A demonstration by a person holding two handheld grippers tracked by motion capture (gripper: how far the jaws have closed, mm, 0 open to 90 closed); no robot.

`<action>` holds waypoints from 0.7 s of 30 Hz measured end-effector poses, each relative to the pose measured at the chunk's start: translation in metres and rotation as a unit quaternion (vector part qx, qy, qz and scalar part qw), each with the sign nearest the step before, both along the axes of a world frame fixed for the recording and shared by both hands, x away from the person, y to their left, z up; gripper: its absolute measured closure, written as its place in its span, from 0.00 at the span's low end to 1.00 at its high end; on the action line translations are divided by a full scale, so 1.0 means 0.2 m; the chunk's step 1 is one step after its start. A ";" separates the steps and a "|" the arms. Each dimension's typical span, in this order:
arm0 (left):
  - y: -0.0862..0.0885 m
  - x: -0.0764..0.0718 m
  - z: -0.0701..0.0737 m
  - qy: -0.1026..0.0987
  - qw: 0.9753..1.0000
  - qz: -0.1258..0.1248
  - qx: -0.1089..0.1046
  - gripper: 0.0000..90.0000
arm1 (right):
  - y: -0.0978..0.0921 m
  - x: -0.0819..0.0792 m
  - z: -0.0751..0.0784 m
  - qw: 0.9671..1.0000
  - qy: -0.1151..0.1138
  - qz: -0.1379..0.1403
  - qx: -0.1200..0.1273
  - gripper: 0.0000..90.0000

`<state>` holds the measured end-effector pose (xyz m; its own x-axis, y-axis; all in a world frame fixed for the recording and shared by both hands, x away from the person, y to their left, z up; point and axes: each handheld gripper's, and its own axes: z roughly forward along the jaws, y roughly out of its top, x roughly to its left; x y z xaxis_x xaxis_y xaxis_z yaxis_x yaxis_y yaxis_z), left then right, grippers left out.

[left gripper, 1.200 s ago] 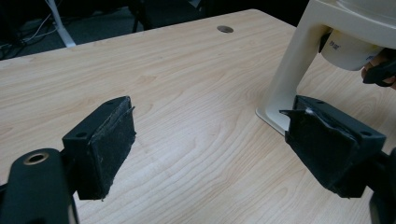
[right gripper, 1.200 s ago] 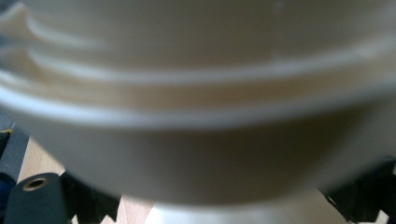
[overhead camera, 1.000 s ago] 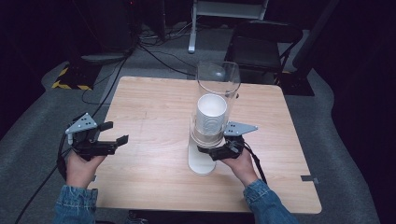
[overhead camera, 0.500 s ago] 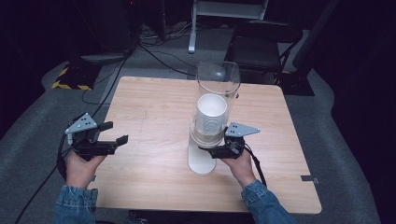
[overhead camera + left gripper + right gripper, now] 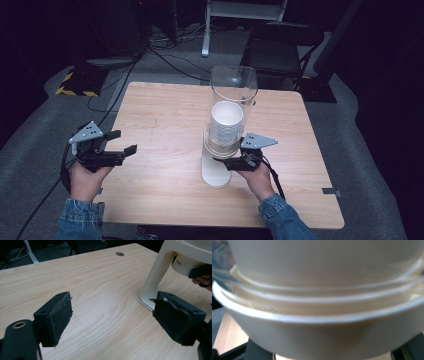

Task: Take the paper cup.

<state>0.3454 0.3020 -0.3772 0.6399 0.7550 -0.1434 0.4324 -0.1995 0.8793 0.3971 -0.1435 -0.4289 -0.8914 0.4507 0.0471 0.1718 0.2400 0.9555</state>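
Cream plastic cup dispenser with clear tube (image 5: 226, 145) stands mid-surface (image 5: 165, 120). Stacked white paper cups (image 5: 226, 120) inside: light, crushable; grip below the rim. Right gripper (image 5: 235, 162) at dispenser's collar, grasp unclear. Left gripper (image 5: 112, 322) released, well left.

A lab or recording studio was suggested rather than a home. A plain square light-wood table (image 5: 165, 120) was set alone on grey carpet (image 5: 30, 150), with dark surroundings beyond. Black cables (image 5: 165, 55) were trailed loose across the floor behind the table, near the foot of a white metal stand (image 5: 206, 30). A strip of yellow-and-black hazard tape (image 5: 75, 84) was stuck to the floor at the left, and a black chair (image 5: 280, 45) was placed behind the table. Small pieces of tape (image 5: 330, 191) were stuck on the tabletop's right edge.
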 end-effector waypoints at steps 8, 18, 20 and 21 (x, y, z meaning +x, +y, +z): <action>0.01 0.00 0.01 -0.004 1.000 0.000 0.001 0.17 | 0.01 0.01 -0.06 0.999 0.014 -0.001 -0.031 0.39; 0.01 0.00 0.01 -0.004 1.000 0.001 -0.002 0.17 | 0.00 0.00 -0.09 1.000 0.017 0.001 -0.025 0.39; 0.01 0.00 0.01 -0.004 1.000 0.001 -0.002 0.17 | 0.00 0.00 -0.09 1.000 0.016 0.001 -0.026 0.39; 0.01 0.00 0.01 -0.004 1.000 0.001 -0.002 0.17 | 0.00 0.00 -0.09 1.000 0.016 0.000 -0.026 0.39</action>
